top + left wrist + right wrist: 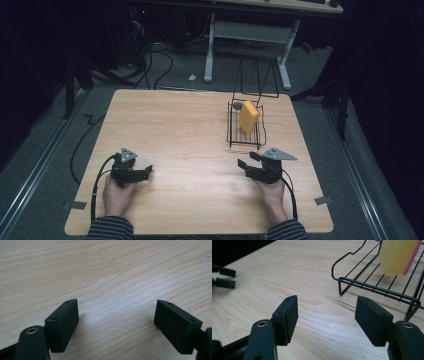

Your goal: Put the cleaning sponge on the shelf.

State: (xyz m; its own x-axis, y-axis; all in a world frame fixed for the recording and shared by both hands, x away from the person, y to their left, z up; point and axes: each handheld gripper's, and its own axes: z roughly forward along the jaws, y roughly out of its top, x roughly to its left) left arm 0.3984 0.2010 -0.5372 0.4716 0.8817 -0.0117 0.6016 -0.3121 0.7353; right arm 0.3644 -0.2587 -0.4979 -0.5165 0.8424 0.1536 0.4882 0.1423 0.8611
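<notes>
Both sets of jaws wide, empty: left gripper [146, 171] idle, right gripper [248, 160] near black wire rack [231, 131]. Risk: snagging wires, toppling leaning yellow sponge [248, 116].

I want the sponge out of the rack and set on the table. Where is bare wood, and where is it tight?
Bare wood runs from the wire rack leftward to the table edge, and between the left gripper and right gripper. It is tight inside the rack, around the yellow sponge and a grey thing behind it.

Striped sleeves; each black tool [145, 170] [248, 159] carries a grey triangular plate and black cable.
</notes>
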